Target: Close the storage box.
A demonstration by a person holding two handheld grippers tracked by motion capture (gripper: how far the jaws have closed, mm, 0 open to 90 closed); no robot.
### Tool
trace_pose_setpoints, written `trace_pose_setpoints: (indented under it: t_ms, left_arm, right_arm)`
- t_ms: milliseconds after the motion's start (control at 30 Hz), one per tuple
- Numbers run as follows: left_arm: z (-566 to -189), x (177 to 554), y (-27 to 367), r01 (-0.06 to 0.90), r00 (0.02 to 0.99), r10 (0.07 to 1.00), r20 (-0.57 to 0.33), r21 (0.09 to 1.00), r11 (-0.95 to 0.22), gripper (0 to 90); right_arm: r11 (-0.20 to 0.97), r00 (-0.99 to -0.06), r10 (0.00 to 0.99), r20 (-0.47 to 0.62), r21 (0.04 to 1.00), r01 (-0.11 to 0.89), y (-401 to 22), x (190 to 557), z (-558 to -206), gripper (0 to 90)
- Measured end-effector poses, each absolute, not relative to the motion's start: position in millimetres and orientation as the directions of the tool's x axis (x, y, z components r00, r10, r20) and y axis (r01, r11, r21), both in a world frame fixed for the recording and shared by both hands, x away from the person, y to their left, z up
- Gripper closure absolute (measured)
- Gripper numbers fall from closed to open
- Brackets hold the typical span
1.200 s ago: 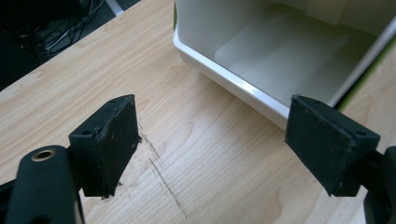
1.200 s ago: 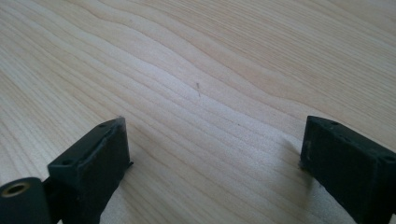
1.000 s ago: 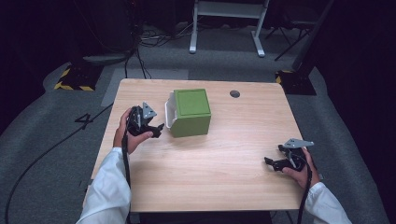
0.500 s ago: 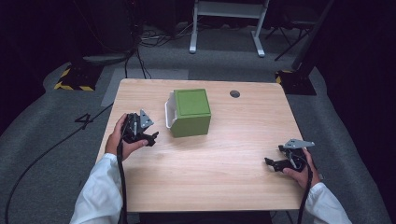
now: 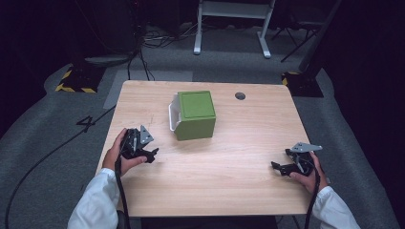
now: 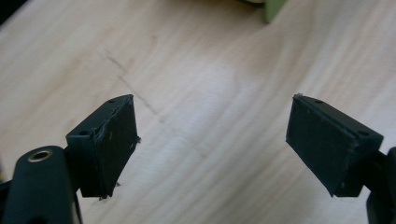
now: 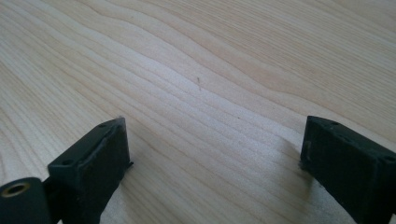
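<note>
The pale wooden bench [image 5: 229, 191] carries a green box [image 5: 196, 114] standing toward its far middle with a white piece [image 5: 173, 114] against the box's left side, has a small dark round hole [image 5: 240, 96] near the far edge, and shows faint dark scratches [image 6: 135, 93] in its grain.

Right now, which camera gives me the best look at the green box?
The high view: the whole green box sits mid-table with a white part on its left side. The left gripper view catches just a green corner at the top edge. The right gripper view looks at bare wood.
</note>
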State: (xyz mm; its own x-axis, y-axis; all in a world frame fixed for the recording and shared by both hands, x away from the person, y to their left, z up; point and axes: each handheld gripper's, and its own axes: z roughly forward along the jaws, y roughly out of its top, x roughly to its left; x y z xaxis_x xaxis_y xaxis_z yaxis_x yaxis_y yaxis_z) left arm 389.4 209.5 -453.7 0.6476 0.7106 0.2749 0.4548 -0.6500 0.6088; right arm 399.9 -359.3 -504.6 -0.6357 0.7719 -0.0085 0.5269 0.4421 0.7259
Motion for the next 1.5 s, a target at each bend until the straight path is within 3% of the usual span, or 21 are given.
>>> trace_pose_setpoints:
  t_ms: [200,400,700,833,1500]
  left_arm:
    - [-473.1,380.6,206.8,0.473,0.662,0.698,0.273,0.571,-0.671,16.8]
    - [-489.8,368.7,210.0,0.485,0.655,0.720,0.230,0.602,-0.634,17.3]
    - [-503.0,355.7,236.9,0.549,0.606,0.794,0.047,0.697,-0.461,17.1]
    - [-504.4,350.8,246.6,0.594,0.576,0.817,-0.013,0.693,-0.408,17.0]
    - [-504.6,347.9,255.3,0.617,0.532,0.846,-0.016,0.692,-0.375,15.4]
  right_arm:
    - [0.445,-0.639,0.769,-0.010,0.726,0.525,-359.5,400.0,-504.6,7.8]
    - [0.448,-0.643,0.766,-0.010,0.726,0.522,-359.7,400.3,-504.5,7.8]
    - [0.451,-0.649,0.761,-0.008,0.726,0.520,-359.4,401.2,-504.5,7.8]
    - [0.450,-0.648,0.761,-0.007,0.726,0.520,-359.4,401.2,-504.5,7.8]
    - [0.460,-0.660,0.751,-0.010,0.725,0.512,-359.3,402.8,-504.6,7.6]
